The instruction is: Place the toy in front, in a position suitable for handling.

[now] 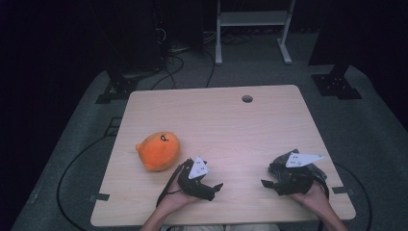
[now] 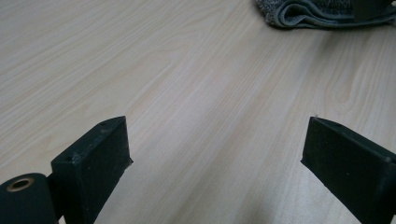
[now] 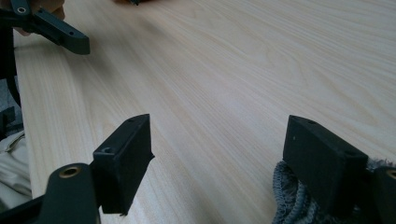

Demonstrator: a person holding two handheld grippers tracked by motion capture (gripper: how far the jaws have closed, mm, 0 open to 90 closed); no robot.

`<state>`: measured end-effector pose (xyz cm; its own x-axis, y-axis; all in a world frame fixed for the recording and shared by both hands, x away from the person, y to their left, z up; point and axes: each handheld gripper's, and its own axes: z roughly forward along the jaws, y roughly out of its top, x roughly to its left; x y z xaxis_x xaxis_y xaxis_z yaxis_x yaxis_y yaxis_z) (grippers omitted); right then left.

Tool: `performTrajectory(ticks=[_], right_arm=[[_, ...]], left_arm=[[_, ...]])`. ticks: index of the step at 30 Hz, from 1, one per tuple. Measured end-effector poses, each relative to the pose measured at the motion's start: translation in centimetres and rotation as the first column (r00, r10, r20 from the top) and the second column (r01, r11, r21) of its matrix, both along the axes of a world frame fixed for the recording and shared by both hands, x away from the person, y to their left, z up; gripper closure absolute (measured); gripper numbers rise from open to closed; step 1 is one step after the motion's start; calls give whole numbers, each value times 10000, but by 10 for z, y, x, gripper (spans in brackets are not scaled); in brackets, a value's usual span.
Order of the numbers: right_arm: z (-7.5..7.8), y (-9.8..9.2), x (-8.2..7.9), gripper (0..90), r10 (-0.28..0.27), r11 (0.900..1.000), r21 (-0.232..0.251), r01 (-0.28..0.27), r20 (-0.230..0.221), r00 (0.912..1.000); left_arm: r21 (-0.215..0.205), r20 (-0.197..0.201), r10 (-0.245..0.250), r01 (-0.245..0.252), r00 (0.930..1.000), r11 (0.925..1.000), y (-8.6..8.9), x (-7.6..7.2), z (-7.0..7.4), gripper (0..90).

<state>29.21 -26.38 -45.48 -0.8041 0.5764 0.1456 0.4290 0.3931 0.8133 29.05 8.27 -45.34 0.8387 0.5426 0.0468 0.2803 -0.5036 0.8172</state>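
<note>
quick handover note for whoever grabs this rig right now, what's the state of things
Left gripper: jaws open, nothing between them, low over the table near the front edge.
Right gripper: jaws open, nothing gripped, beside the folded grey cloth at the front right.
Orange plush toy: lies at the table's left, apart from both grippers.
Done: nothing picked up, by how things lie.
Left: probably gripping the cloth, the nearest thing.

Wooden table [image 1: 231,125] bears orange plush [image 1: 158,150] (and grey cloth [image 2: 322,13]).
</note>
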Motion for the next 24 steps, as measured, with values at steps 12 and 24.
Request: performTrajectory(ticks=[12,24], right_arm=[[1,-5,-3,223,-137,9999,-55,137,21,9999],[2,-1,-5,222,-93,9999,-80,93,71,9999]], left_arm=[[-10,399,-187,188,9990,9998,-2,5,15,68],[-559,1035,537,-481,9932,9973,23,13,45,52]])
